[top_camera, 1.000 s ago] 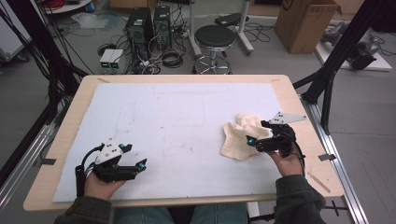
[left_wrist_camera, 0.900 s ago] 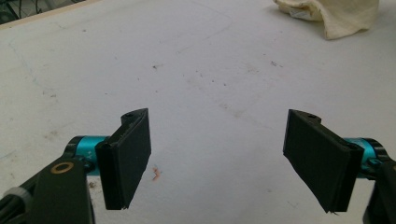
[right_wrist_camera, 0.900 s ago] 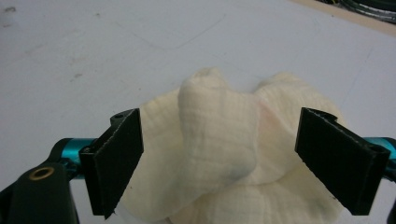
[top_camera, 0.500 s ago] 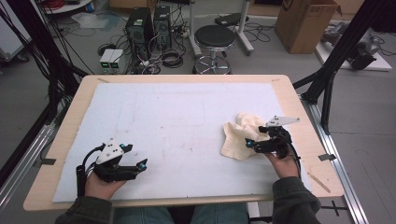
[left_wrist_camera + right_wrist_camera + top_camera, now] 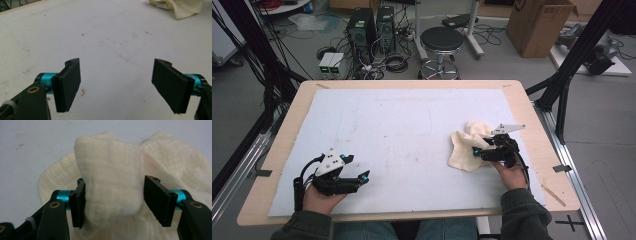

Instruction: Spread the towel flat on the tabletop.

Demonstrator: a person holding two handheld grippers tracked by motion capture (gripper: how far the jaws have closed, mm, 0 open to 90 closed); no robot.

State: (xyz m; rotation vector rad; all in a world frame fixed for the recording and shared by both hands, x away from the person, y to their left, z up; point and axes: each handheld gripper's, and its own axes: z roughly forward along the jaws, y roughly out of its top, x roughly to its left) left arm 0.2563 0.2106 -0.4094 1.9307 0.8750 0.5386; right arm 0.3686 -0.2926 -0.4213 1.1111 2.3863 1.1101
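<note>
A: What has changed at the right gripper [image 5: 113, 202]?

B: Its jaws have just been closing around a raised fold of the cream cloth [image 5: 112, 187], which lies crumpled on the white mat [image 5: 412, 130] at the table's right side. Compared with a second ago, the gripper sits lower into the cloth. The fold fills the gap and touches both pads; a firm pinch seems near.

A: And the left gripper [image 5: 122, 85]?

B: Wide apart, holding nothing, resting over bare mat.
</note>
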